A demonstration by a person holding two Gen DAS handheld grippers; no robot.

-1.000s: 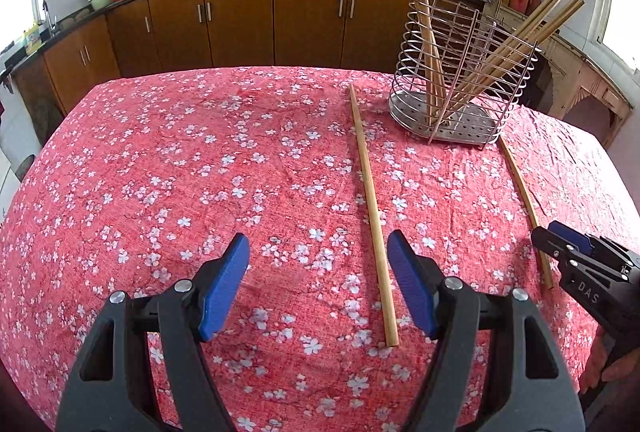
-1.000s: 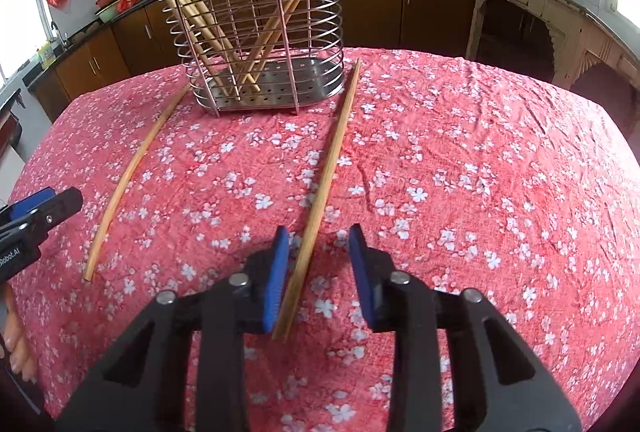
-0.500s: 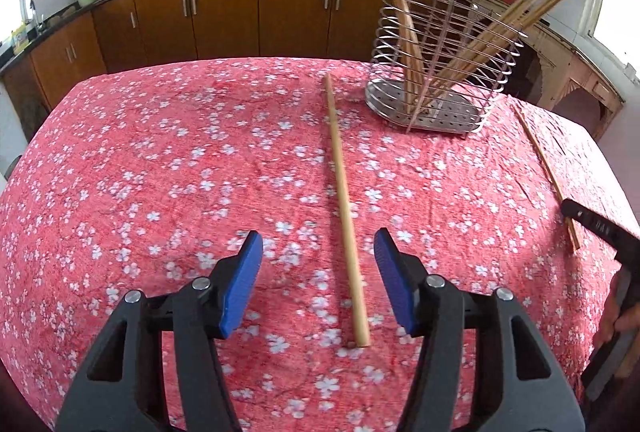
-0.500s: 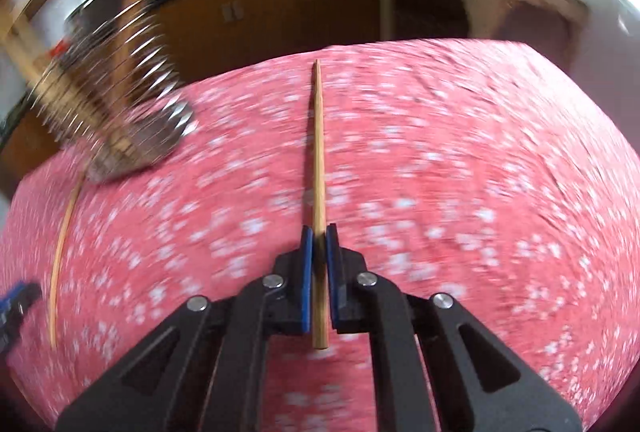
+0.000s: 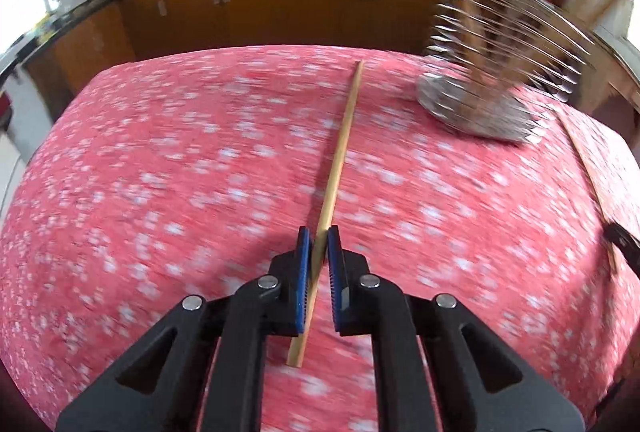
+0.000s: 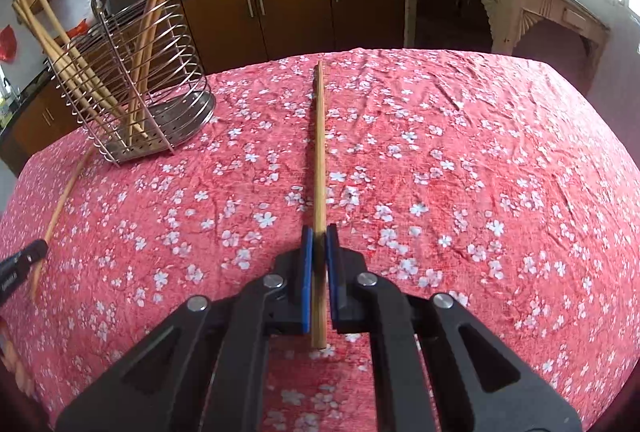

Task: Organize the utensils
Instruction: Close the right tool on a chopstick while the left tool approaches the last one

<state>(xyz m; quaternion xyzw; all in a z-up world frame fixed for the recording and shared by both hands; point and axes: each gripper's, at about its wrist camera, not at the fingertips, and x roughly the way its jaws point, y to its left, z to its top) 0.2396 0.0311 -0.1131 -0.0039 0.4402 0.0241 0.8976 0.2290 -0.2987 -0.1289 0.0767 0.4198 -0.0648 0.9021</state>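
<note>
A bamboo chopstick (image 5: 340, 156) lies on the worktop's red flowered cloth (image 5: 160, 172), left of the wire utensil holder (image 5: 492, 72). My left claw (image 5: 318, 244) has just been closing and now pinches it near its thick end. A second chopstick (image 6: 319, 152) lies right of the holder (image 6: 132, 84); my right claw (image 6: 319, 240) is clenched on it. More chopsticks (image 6: 60, 48) stand tilted inside the holder. Behind the holder run brown cabinets (image 6: 280, 12).
</note>
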